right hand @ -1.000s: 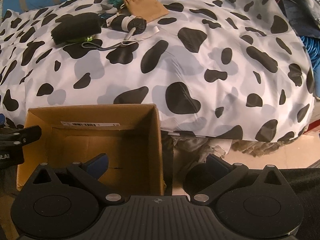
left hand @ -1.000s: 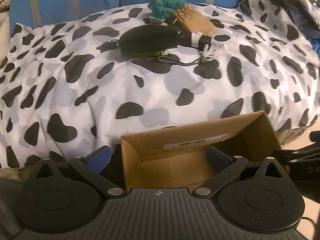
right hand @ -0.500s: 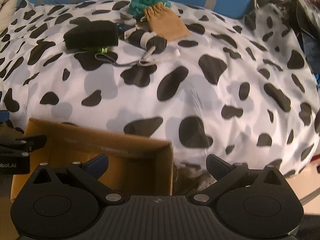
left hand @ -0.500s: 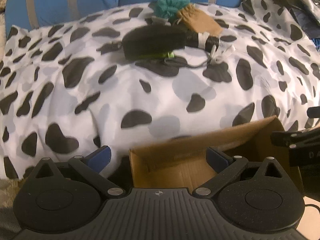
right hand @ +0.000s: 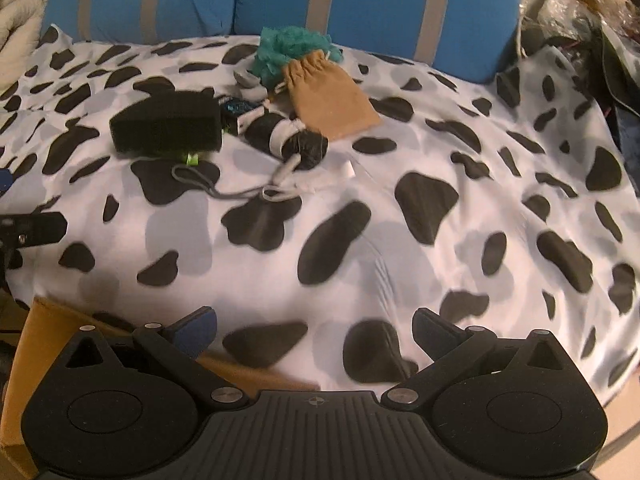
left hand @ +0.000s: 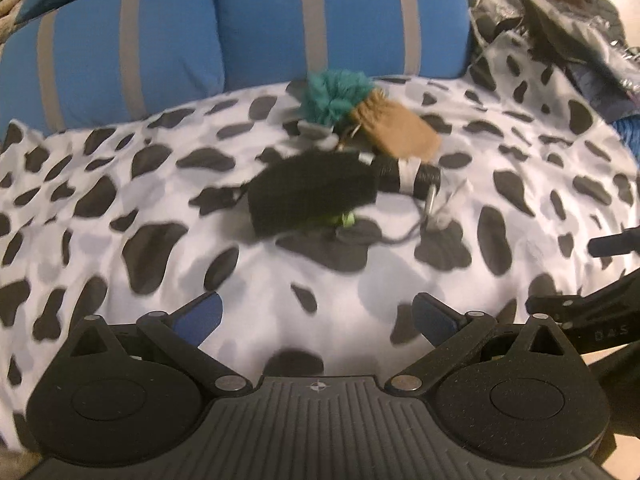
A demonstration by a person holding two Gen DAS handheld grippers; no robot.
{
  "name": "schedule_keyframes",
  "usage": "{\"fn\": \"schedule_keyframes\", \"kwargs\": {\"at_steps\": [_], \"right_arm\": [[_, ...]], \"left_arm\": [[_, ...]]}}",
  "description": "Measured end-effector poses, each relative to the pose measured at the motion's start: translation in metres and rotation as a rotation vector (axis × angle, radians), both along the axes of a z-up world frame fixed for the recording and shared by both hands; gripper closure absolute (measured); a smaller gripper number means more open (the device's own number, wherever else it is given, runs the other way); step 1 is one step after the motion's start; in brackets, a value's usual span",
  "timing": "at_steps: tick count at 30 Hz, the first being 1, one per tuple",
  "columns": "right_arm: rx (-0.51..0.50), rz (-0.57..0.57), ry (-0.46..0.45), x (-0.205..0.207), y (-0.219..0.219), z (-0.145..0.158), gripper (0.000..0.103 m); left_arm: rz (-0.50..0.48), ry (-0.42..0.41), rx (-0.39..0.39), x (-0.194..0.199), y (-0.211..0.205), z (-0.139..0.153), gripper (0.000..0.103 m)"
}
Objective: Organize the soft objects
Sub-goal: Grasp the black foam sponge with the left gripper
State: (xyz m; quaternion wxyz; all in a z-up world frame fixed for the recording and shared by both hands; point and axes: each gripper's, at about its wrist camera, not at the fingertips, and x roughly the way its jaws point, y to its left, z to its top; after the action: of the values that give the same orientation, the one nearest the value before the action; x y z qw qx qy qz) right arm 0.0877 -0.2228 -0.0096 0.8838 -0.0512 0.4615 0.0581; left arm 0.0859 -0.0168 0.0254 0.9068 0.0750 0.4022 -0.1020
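Cardboard box [right hand: 28, 344] has slipped to the frame's edge as both empty, spread hand-held grippers [left hand: 316, 318] [right hand: 314, 330] advance toward the black, possibly foam, block [left hand: 312, 192].

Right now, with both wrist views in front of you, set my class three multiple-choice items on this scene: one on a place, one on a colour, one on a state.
1. Where does the tan drawstring pouch lie?
A. inside the cardboard box
B. on the spotted bedspread, beside the teal pompom
C. between the right gripper's fingers

2. What colour are the pillows behind the pile?
A. blue with grey stripes
B. plain red
C. green with white dots

3. How do the two grippers stand?
A. both shut on cloth
B. left shut, right open
C. both open, holding nothing

Answers:
1. B: the pouch rests on the bedspread against the teal pompom, far from the cardboard box.
2. A: grey bands cross the blue fabric.
3. C: the left gripper and right gripper show spread fingers with only bedspread between.
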Motion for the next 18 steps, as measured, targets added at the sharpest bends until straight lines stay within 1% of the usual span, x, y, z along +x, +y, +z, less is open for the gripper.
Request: {"fn": "schedule_keyframes", "kwargs": {"at_steps": [4,8,11,14,18], "right_arm": [[0.036,-0.016,-0.013,0.013,-0.004,0.003,0.000],[0.082,-0.032,-0.029,0.024,-0.013,0.007,0.000],[0.090,-0.040,-0.040,0.033,-0.017,0.010,0.000],[0.101,-0.043,-0.049,0.041,-0.022,0.012,0.000],[0.113,-0.044,-0.054,0.050,-0.026,0.014,0.000]], "left_arm": [[-0.043,-0.024,-0.009,0.016,0.004,0.003,0.000],[-0.071,-0.008,-0.044,0.030,0.007,0.004,0.000],[-0.095,0.006,-0.074,0.042,0.011,0.006,0.000],[-0.098,0.019,-0.085,0.056,0.018,0.004,0.000],[-0.081,0.036,-0.080,0.073,0.025,-0.002,0.000]]}}
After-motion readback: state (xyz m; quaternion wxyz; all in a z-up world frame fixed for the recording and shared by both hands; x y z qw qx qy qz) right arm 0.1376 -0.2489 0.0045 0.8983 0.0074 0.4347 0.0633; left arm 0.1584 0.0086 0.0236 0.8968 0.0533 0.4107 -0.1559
